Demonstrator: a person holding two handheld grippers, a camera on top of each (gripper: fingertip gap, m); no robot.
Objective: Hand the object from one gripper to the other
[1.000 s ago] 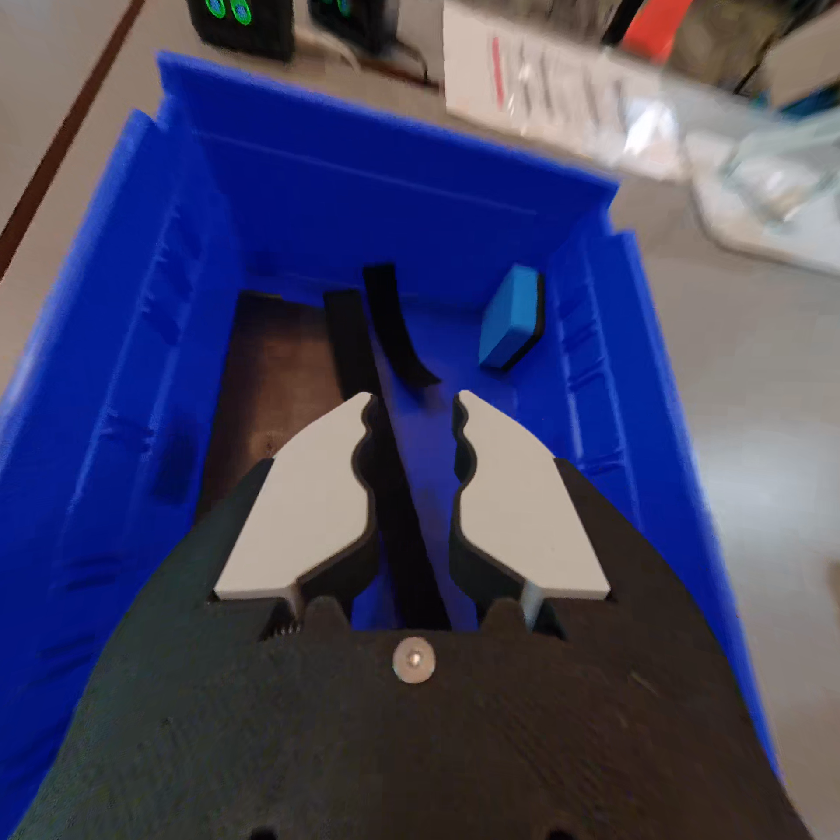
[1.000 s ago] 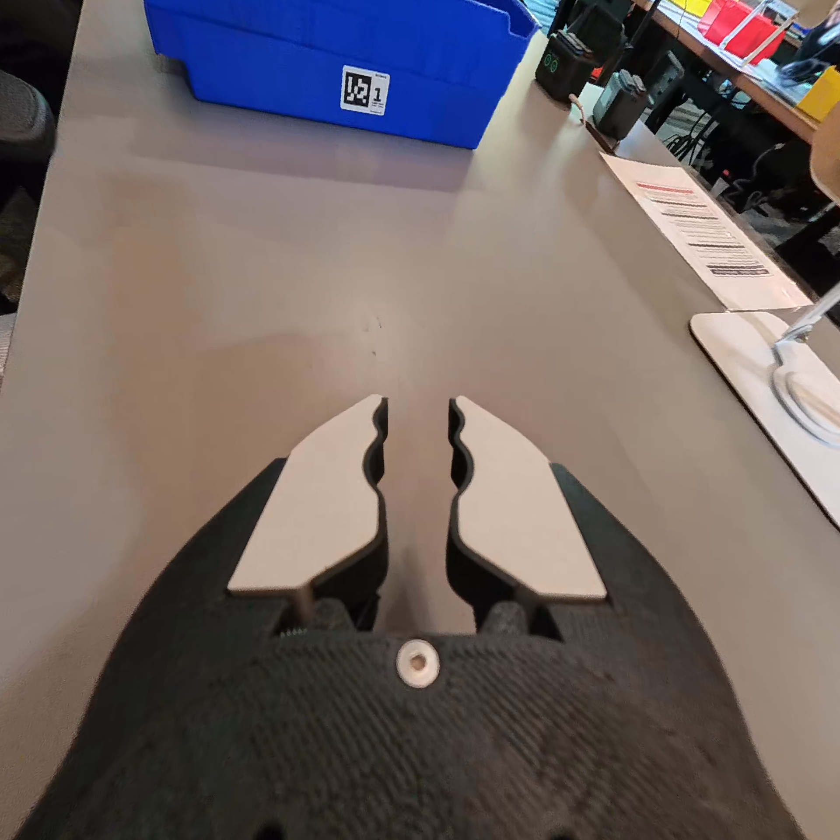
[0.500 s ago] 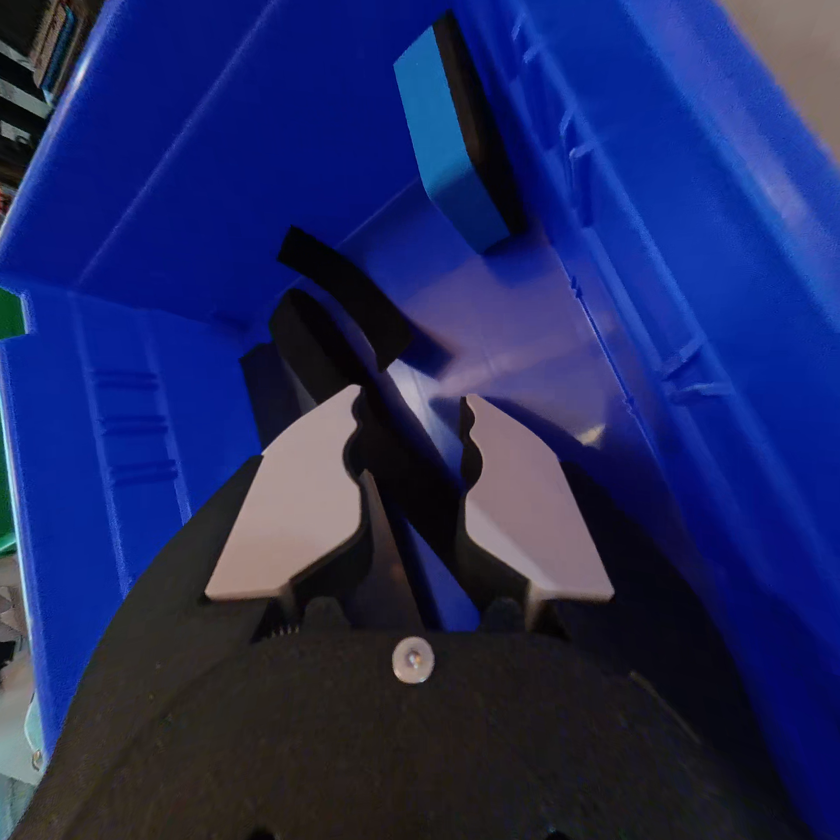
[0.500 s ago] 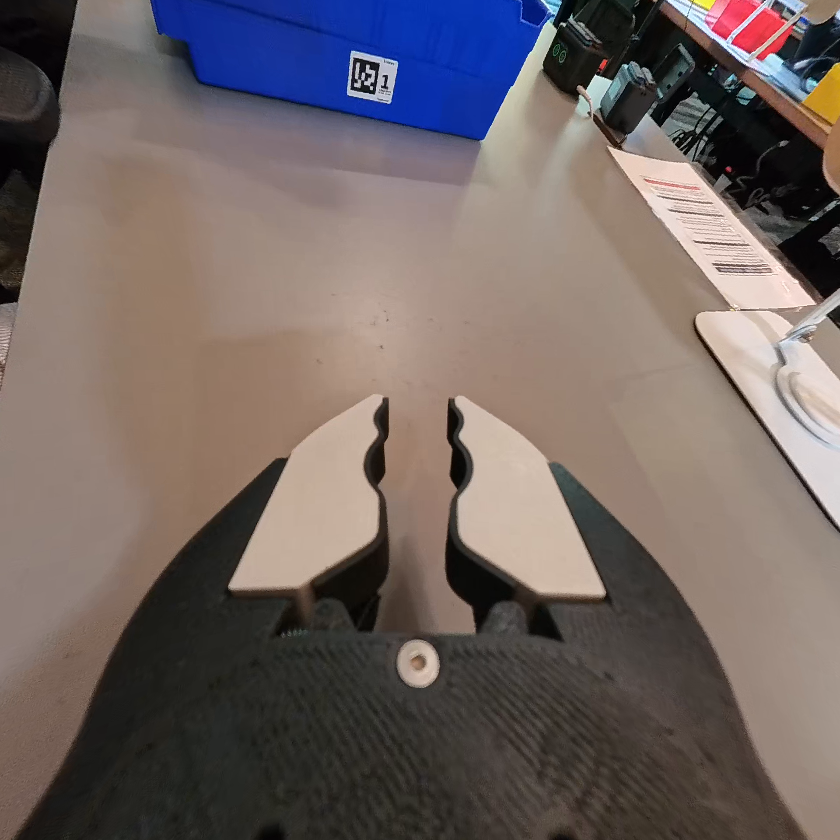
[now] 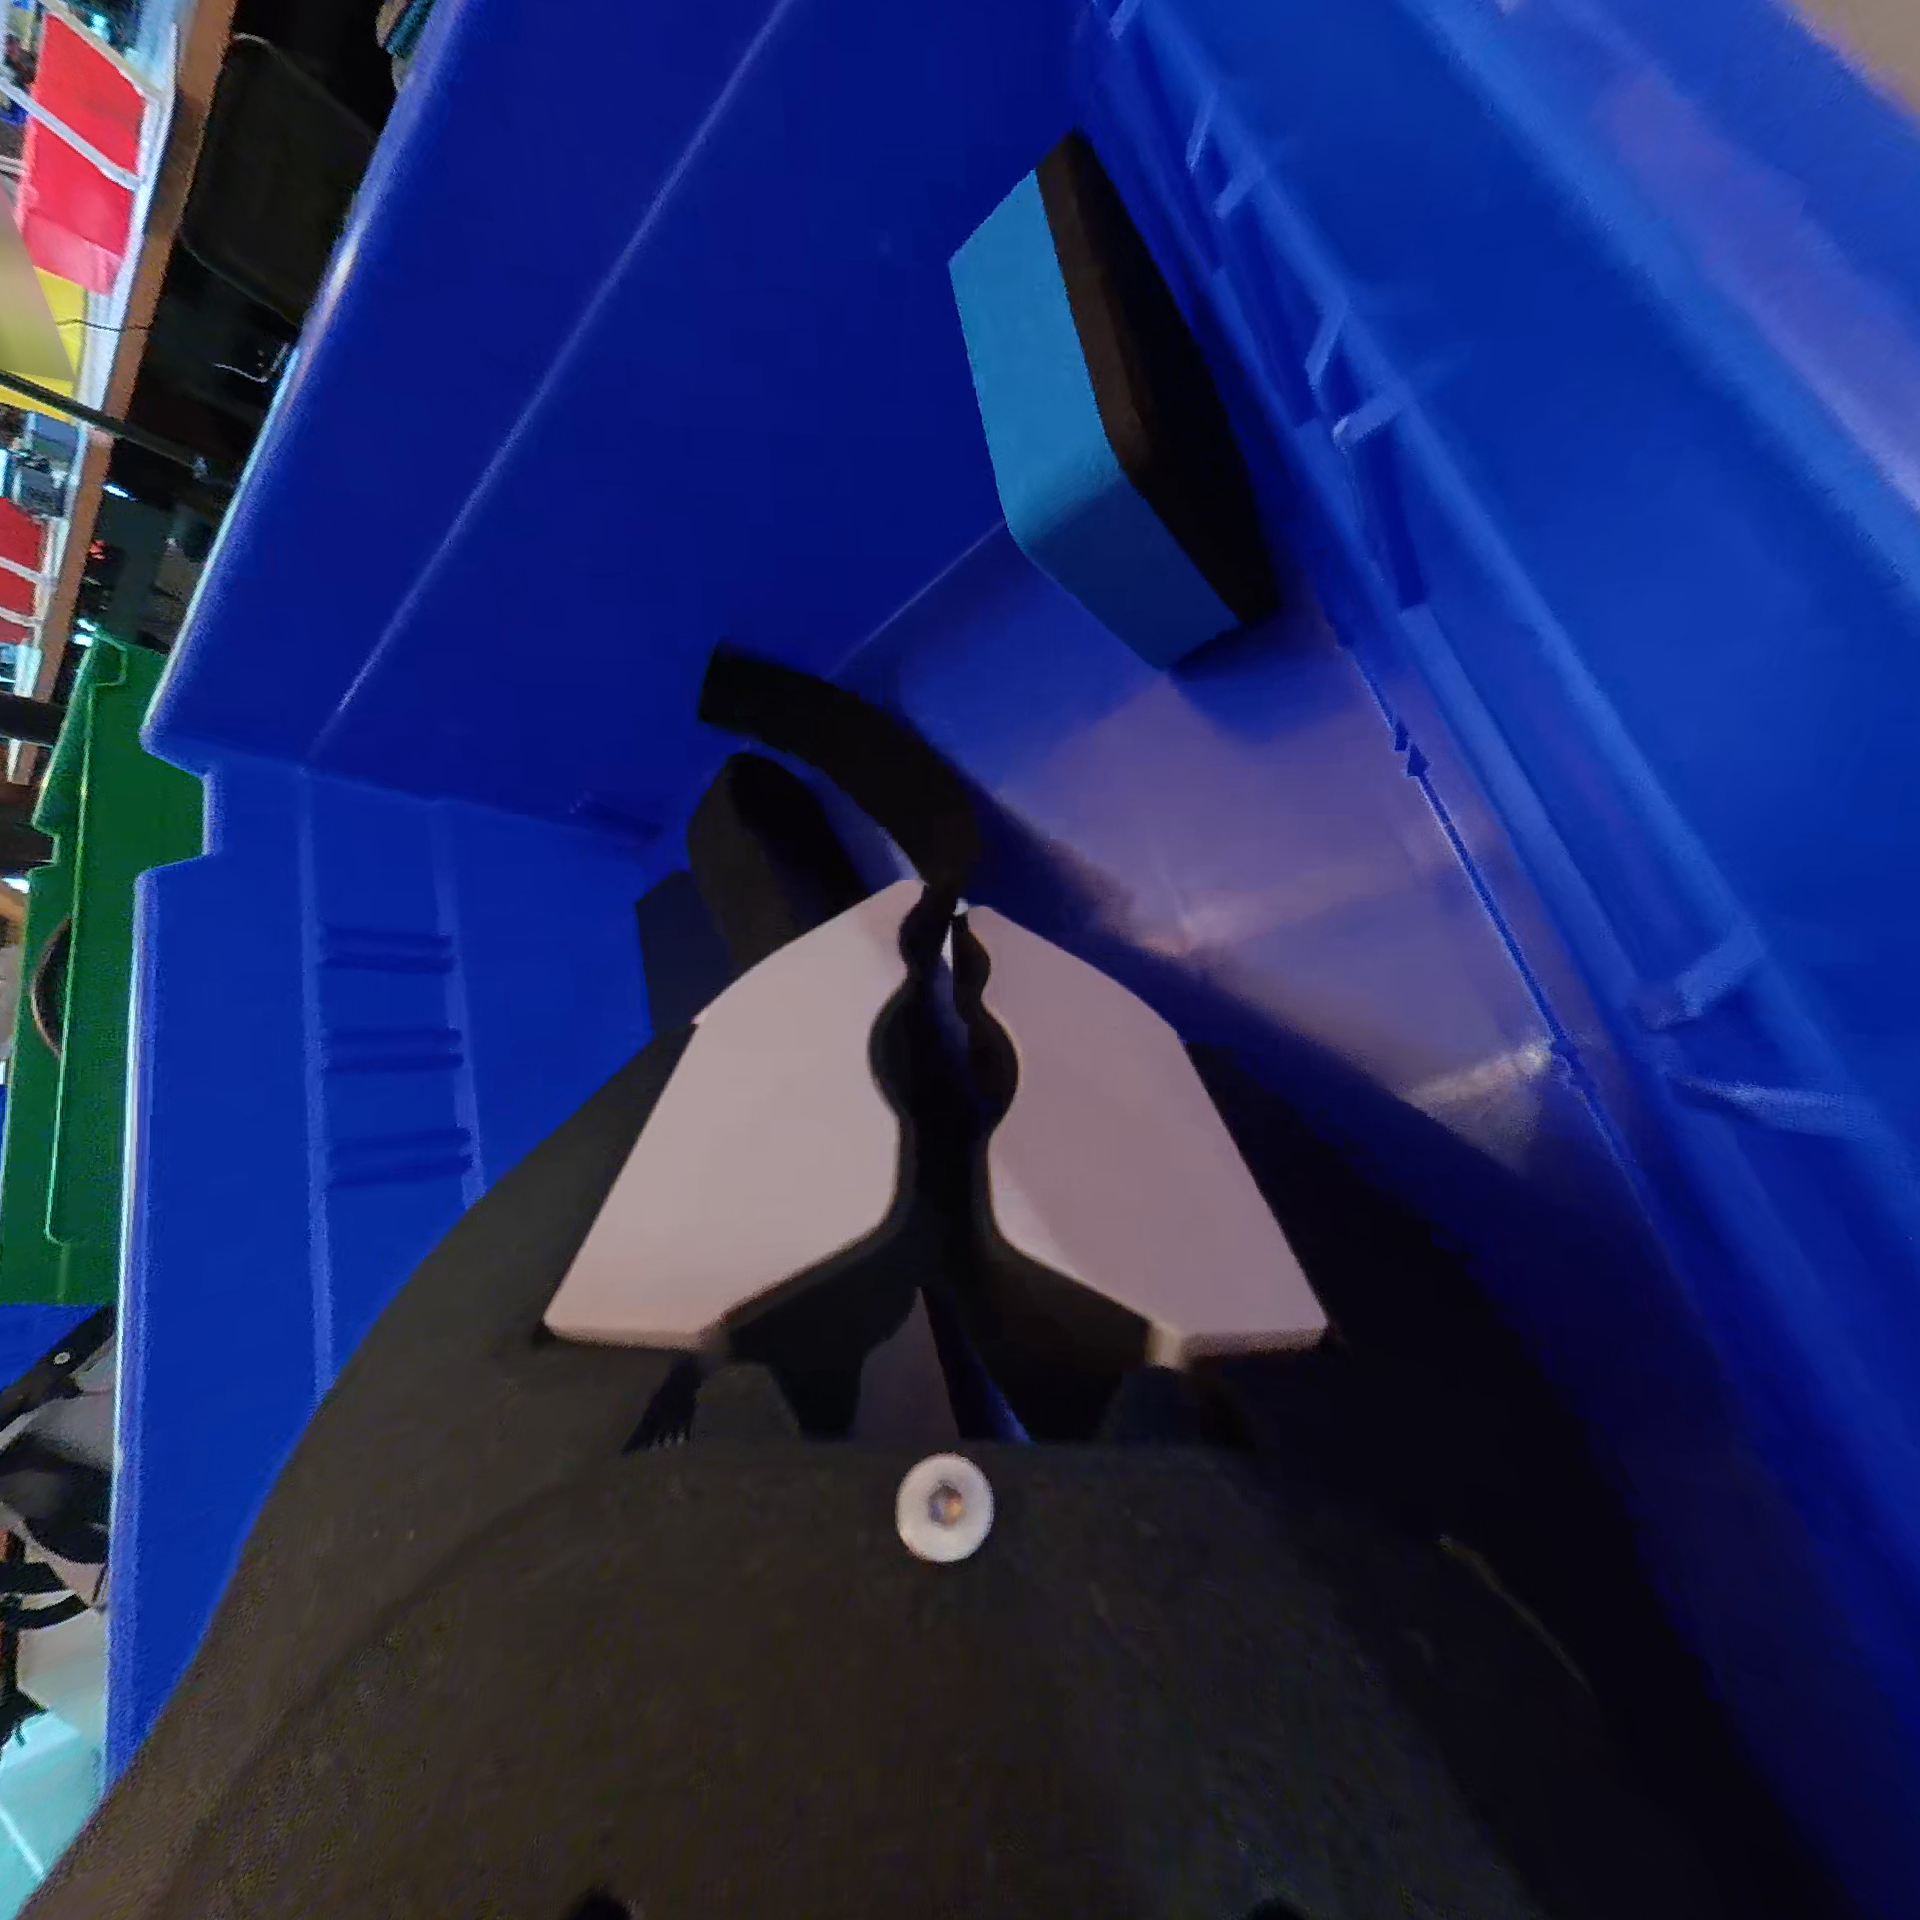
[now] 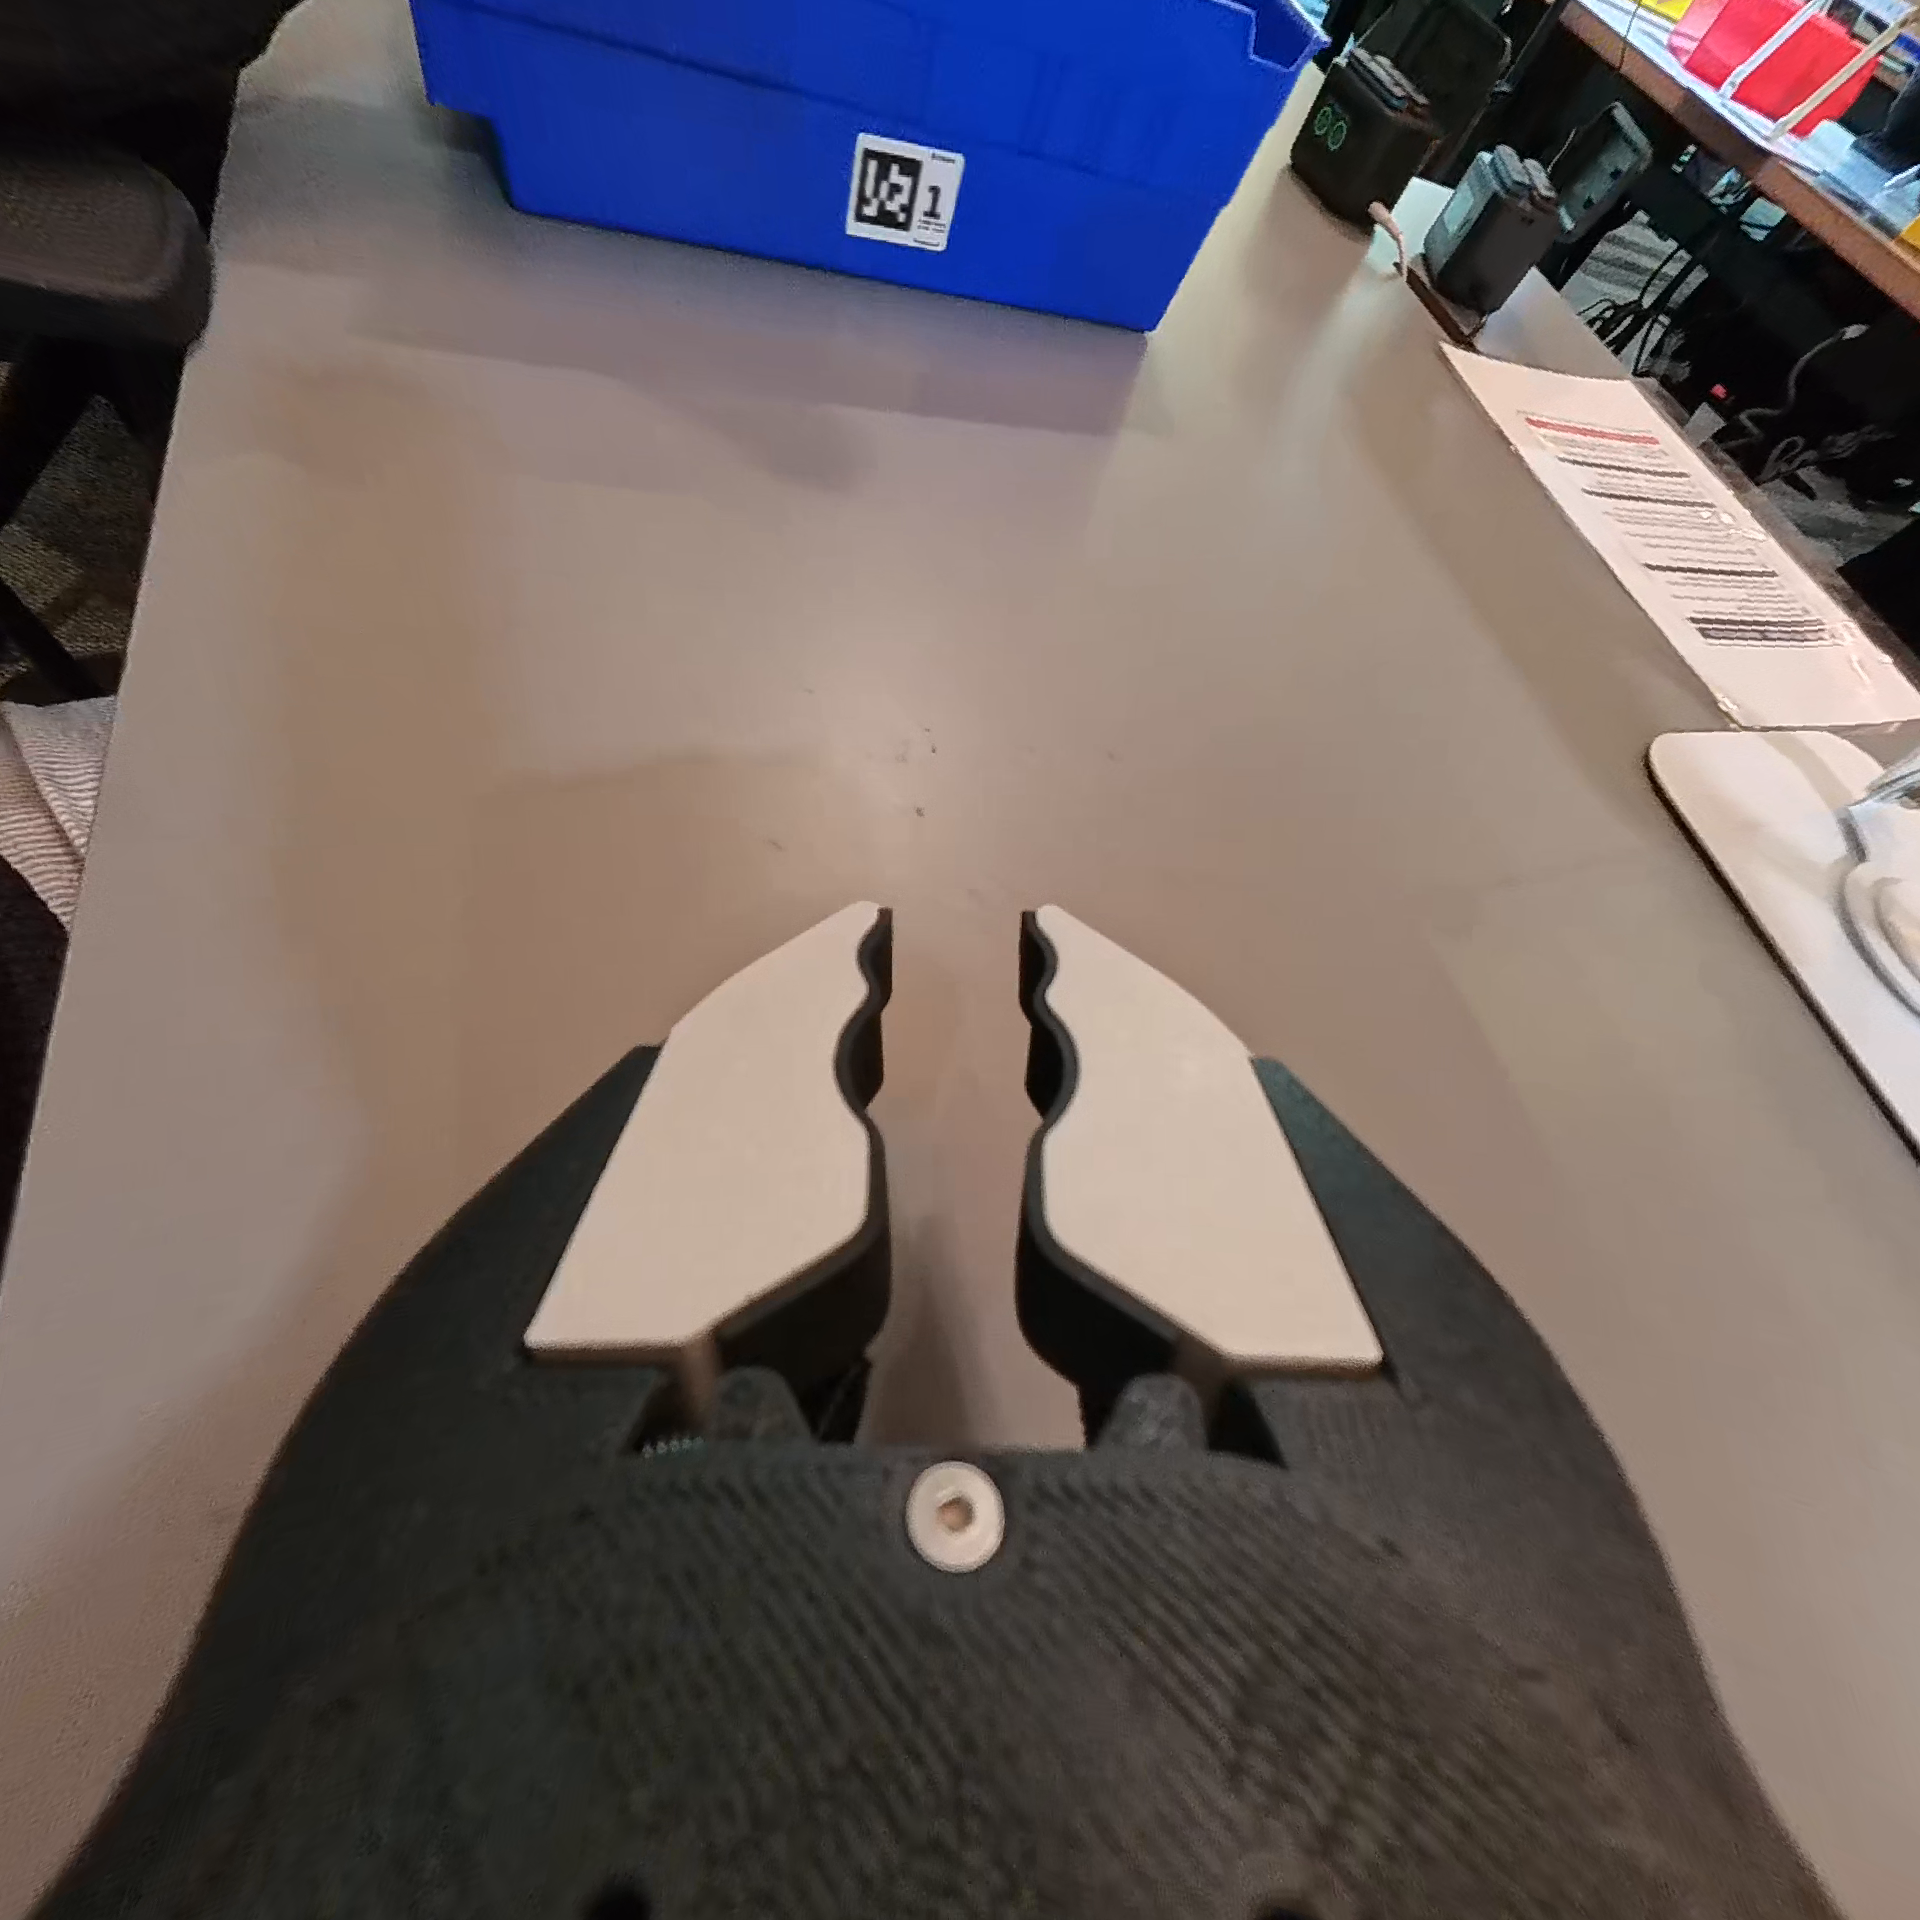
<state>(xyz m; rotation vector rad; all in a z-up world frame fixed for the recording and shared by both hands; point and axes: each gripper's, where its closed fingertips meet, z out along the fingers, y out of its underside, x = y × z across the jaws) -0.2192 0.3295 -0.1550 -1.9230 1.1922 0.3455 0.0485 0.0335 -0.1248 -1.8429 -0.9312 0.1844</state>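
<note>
My left gripper is deep inside the blue bin and shut on a black strap, whose free end curls up past the fingertips. A second black strap end lies just to its left. A light blue eraser with a black felt side leans on the bin's right wall. My right gripper is open and empty, low over the grey table, pointing at the same blue bin far ahead.
A white tag sticks on the bin's front wall. Black chargers stand at the far right edge. A printed sheet and a white mat lie on the right. A green bin shows beyond the blue one.
My left gripper has tilted, pushed further into the bin and closed on the black strap. My right gripper has moved forward a little and stays open.
</note>
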